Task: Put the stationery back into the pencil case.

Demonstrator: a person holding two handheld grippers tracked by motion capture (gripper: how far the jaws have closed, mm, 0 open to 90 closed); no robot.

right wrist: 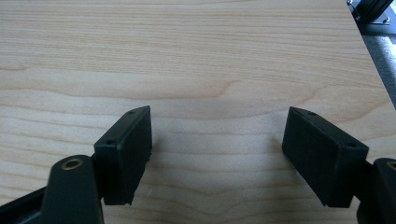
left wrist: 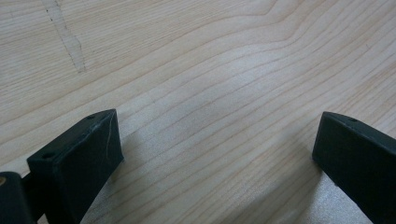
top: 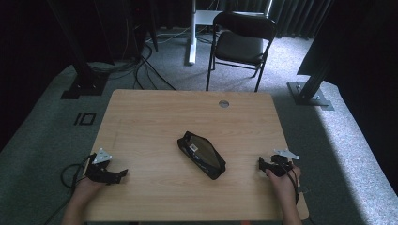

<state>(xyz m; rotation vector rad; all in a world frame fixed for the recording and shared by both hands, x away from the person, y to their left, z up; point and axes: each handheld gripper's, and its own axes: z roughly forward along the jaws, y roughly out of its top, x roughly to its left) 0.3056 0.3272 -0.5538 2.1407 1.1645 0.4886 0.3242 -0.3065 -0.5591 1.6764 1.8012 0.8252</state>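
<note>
Left claw [top: 123, 173] sits wide open and empty near the surface's [top: 155, 112] front left corner. Right claw [top: 261, 163] gapes empty near the front right edge, and the black pouch [top: 202, 154] lies slantwise mid-surface between them, untouched.

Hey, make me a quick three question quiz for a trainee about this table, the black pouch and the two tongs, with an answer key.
1. True or false: the black pouch lies between the left tongs and the right tongs.
2. What is between the pads of the right tongs? A) the pouch B) nothing, just bare table C) a cable
3. Fill in: beyond the table's far edge stands a black folding ____.

Key:
1. True; it lies slantwise near the middle, touching neither.
2. B; both tongs stand open over the wood.
3. Chair.
</note>
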